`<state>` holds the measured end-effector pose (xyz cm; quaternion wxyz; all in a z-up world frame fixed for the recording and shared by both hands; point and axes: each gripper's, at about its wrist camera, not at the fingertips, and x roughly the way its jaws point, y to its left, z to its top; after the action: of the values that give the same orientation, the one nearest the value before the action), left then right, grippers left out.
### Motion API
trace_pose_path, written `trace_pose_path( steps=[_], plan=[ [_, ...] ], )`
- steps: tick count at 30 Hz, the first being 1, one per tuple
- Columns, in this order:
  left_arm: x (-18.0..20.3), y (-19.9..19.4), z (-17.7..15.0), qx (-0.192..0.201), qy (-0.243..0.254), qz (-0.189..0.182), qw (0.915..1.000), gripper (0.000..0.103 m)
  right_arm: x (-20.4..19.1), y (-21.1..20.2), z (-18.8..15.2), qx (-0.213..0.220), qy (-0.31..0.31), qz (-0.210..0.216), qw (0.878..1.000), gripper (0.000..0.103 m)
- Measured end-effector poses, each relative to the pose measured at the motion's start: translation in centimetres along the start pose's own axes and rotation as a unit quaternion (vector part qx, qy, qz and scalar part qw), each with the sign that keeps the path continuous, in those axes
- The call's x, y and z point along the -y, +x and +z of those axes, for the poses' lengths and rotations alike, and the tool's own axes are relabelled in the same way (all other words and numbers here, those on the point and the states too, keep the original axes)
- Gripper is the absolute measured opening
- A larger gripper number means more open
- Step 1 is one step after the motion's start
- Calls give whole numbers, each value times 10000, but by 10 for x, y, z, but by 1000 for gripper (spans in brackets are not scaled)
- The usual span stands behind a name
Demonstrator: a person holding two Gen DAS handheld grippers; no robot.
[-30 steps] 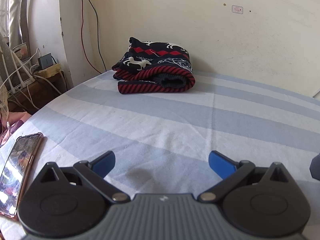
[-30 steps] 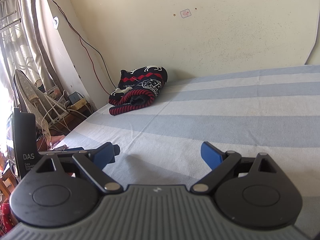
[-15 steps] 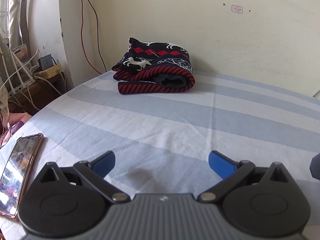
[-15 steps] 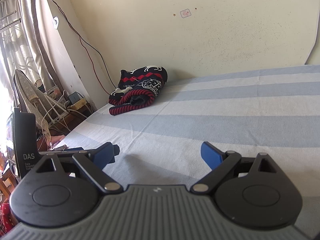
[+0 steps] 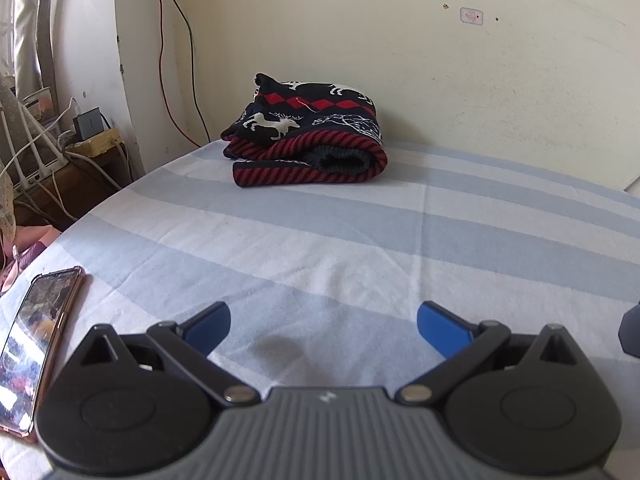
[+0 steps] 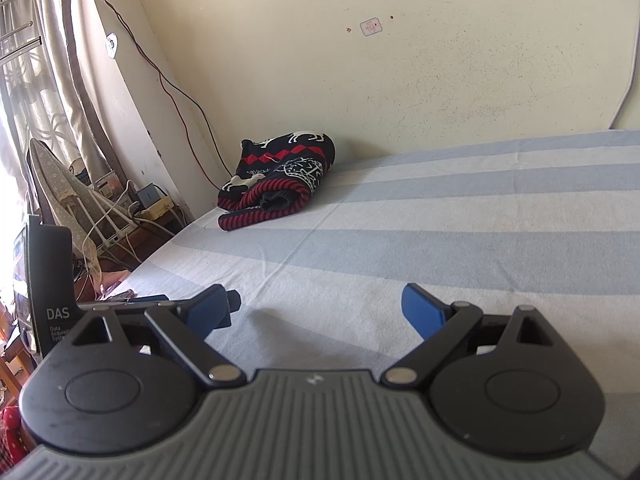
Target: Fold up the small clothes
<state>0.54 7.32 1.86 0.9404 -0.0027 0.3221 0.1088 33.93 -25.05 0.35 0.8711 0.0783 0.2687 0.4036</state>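
- Two grippers, both low over the striped bedsheet (image 5: 320, 240), neither touching any garment.
- Left gripper (image 5: 323, 326): blue fingers (image 5: 208, 326) spread wide apart, nothing between them, just bare sheet.
- Right gripper (image 6: 314, 310): same, jaws released w/ only sheet in the gap.
- Folded knit sweater (image 5: 308, 132), navy w/ red diamonds, white reindeer and red-black striped hem, sits at far end of bed next to the wall (image 5: 440, 80), well apart from both grippers.
- Smartphone (image 5: 36, 344) lies flat on sheet, just left of left gripper, screen lit.
- Red and black cables (image 5: 176, 60) run down the wall behind the sweater.
- Power strip w/ charger (image 5: 94, 136) on floor-side clutter, left of bed.
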Motion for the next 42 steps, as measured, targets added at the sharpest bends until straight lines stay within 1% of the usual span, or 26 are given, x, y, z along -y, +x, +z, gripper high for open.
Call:
trace_pose_path(
  steps=[19,42],
  plan=[
    [1,2,0,-49,38,-43,10000,103,0,0,0,2,5,-5,10000,96],
    [-2,2,0,-53,-9,28,10000,103,0,0,0,-2,4,3,10000,96]
  ],
)
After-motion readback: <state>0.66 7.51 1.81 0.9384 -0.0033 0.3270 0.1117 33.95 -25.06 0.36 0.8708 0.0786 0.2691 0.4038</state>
